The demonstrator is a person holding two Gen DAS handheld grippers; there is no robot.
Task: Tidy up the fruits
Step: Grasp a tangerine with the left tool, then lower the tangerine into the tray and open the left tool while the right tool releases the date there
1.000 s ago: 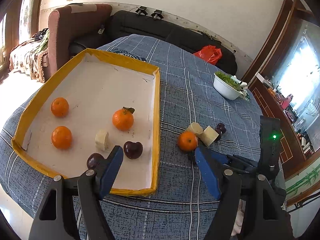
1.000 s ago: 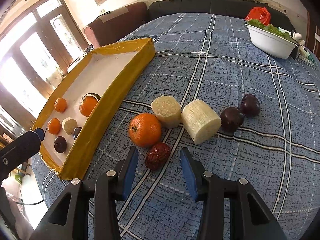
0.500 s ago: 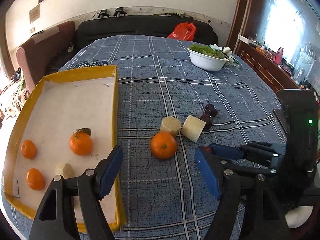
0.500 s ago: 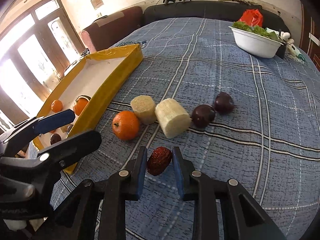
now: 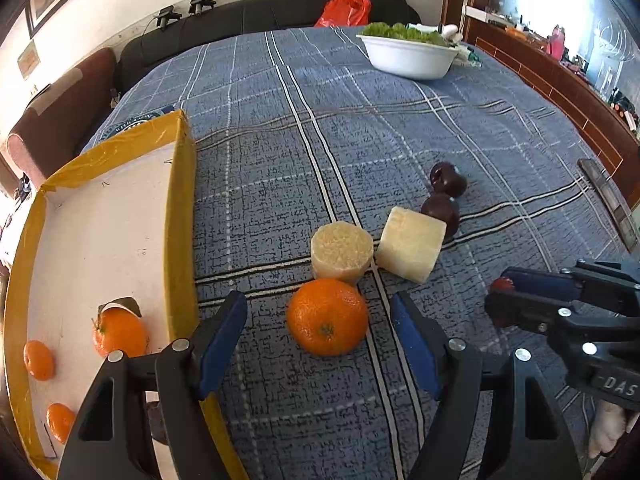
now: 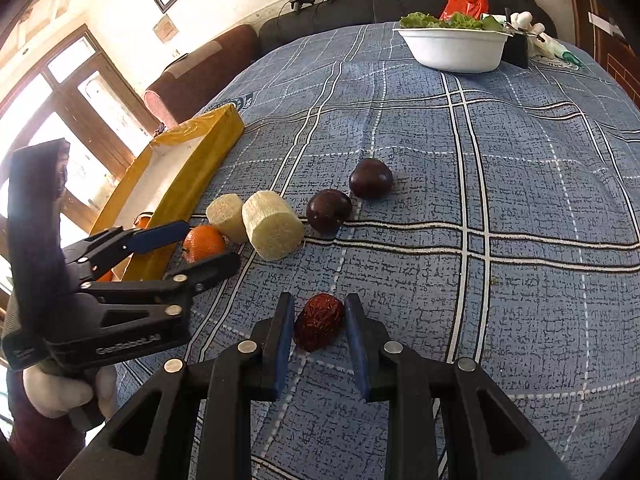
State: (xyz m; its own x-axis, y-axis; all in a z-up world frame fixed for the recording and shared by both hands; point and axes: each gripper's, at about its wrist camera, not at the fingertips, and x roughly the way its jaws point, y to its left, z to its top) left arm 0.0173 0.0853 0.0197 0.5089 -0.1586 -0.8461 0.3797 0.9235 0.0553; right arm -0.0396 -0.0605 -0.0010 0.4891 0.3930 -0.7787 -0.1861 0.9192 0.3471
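Note:
My left gripper (image 5: 320, 320) is open, its blue fingers on either side of a loose orange (image 5: 327, 322) on the blue checked cloth. My right gripper (image 6: 319, 322) is shut on a wrinkled red date (image 6: 319, 322) and holds it just above the cloth; it also shows in the left wrist view (image 5: 502, 286). Two pale cylinder pieces (image 5: 341, 251) (image 5: 410, 243) and two dark plums (image 5: 441, 210) (image 5: 448, 178) lie behind the orange. The yellow-rimmed tray (image 5: 182, 216) at the left holds three oranges (image 5: 119, 332).
A white bowl of greens (image 5: 412, 54) stands at the far side of the table. A black sofa (image 5: 256, 20) with a red bag (image 5: 344, 10) runs behind it. A dark strip (image 5: 608, 200) lies near the right edge of the table.
My left gripper has swung right from over the tray to straddle the loose orange. My right gripper has closed on the red date and drawn back with it.

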